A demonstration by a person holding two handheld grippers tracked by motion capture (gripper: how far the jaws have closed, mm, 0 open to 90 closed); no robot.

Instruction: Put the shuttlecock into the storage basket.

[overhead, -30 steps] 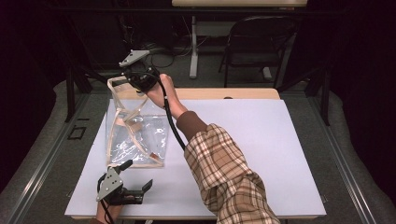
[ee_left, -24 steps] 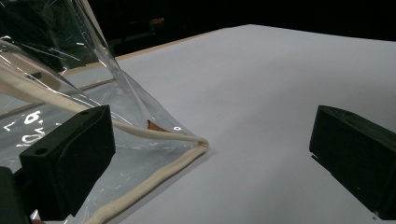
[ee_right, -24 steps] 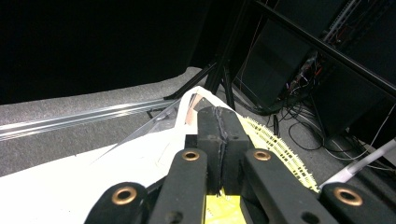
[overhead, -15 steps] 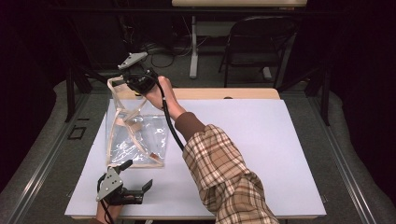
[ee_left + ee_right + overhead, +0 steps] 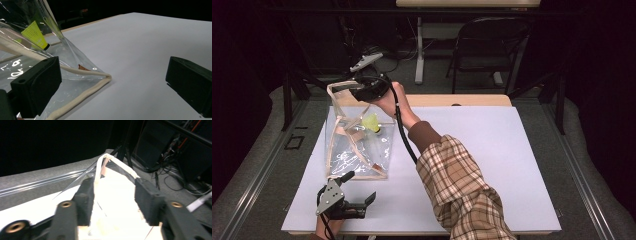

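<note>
With its jaws just opened above the clear bag's [image 5: 357, 145] far rim, the right tool [image 5: 362, 89] has released the yellow tube [image 5: 372, 121] inside; the left tool [image 5: 362, 202] rests wide open.

Clear plastic bags with cream trim [image 5: 357, 145]: one, at 10 o'clock on the table. Yellow tubes [image 5: 372, 122]: one, inside the bag. White tables [image 5: 492, 165]: one. Hand-held grippers: two, left gripper [image 5: 362, 204] at 7 o'clock, right gripper [image 5: 343, 86] at 11 o'clock. Folding chairs [image 5: 492, 45]: one, at 1 o'clock beyond the table.
</note>
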